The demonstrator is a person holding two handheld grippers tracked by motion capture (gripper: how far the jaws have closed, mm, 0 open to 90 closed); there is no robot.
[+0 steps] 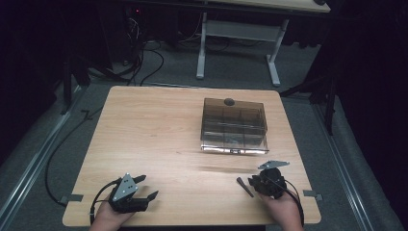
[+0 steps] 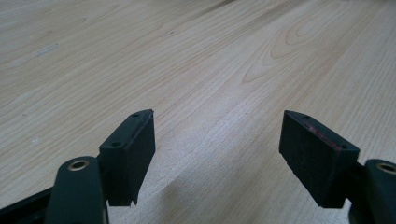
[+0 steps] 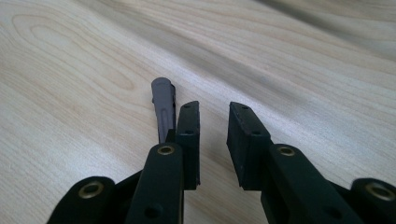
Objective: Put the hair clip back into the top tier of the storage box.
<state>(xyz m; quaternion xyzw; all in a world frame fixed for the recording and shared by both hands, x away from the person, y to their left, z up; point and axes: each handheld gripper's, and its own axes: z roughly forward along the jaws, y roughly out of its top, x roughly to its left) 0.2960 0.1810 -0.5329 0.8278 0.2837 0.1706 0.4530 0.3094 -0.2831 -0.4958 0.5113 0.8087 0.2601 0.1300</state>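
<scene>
While both tools rest apart, smoky compartmented box (image 1: 234, 126), small dark knob on lid.

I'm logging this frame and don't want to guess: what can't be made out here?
- Organizer box contents: high view, too small, tinted walls.
- Small dark stick: right gripper view, lower end hidden behind the jaw; what it is, unclear.
- Background beyond the table: high view, too dark.

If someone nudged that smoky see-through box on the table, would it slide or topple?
The box looks low and wide with a flat base, so it would probably slide, not tip. Its thin clear walls suggest it is light and stiff.
</scene>
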